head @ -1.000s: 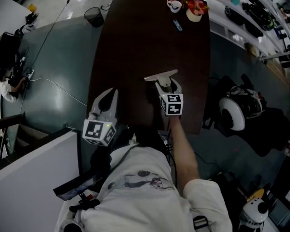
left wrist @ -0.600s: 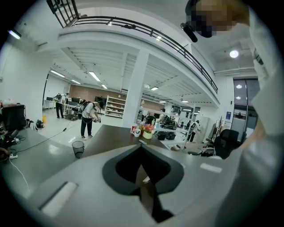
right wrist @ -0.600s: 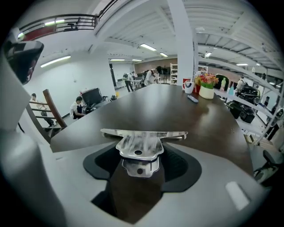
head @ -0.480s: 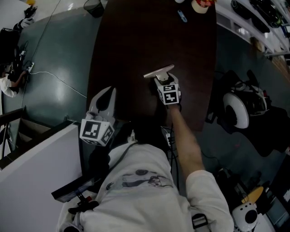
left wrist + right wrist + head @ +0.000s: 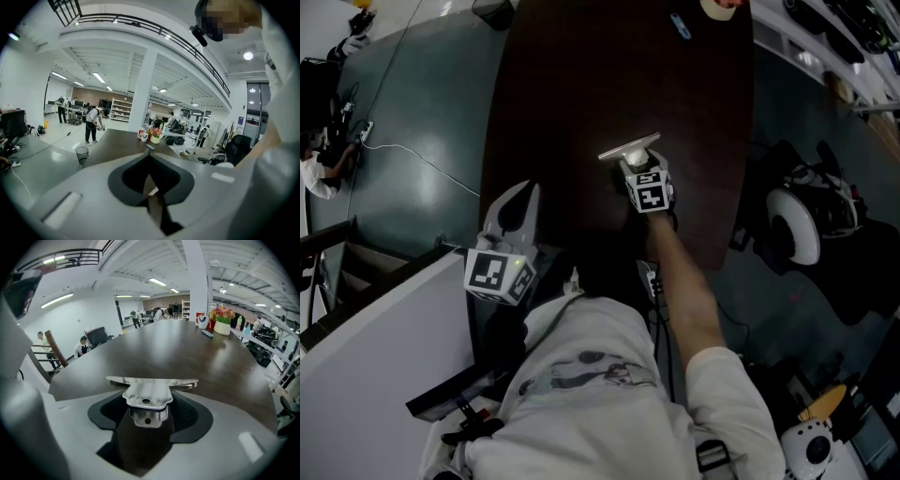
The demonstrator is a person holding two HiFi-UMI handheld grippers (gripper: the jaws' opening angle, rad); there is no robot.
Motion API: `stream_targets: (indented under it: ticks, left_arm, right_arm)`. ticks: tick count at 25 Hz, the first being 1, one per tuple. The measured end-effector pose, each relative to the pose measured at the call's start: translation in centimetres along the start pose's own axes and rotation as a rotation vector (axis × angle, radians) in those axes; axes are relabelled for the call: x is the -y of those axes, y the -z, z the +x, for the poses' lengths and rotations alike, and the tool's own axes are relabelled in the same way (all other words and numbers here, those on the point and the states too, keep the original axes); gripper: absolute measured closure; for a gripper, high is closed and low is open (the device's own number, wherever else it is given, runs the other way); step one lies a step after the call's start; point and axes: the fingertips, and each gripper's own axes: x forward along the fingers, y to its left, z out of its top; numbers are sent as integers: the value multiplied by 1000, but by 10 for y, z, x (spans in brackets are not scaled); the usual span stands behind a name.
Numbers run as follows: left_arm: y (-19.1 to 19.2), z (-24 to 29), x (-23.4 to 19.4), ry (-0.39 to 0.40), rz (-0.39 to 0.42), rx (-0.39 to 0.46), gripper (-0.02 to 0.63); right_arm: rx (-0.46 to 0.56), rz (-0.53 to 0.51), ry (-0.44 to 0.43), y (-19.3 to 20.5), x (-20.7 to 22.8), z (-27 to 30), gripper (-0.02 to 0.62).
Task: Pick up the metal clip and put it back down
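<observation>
Right gripper clamped on metal clip low over the dark table; left gripper closed, nothing in it.
Clip's 2 stacked handles are pinched between the right pads, its wide bar crosswise just past the fingertips. Cannot tell if it touches the tabletop, since the gripper hides its underside. Left jaws meet at the tips, with only a thin slit of table visible behind them, by the table's near left edge. The person's torso covers the near table edge. Far end: white mug, flower pot, and a small blue item too small to name. Wastebasket on the floor to the left. White round object right of the table, unclear what.
</observation>
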Motion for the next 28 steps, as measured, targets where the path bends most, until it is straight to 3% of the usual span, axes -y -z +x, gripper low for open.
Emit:
stream_targets:
  ticks: [16,28]
  left_arm:
    - [6,-1,-2,0,11,-25,607]
    - [15,-10,-6,-6,4,-34,607]
  right_arm:
    - [-51,-19,36,20,4,12,302]
    - [-26,-1,55,22,8,13,299]
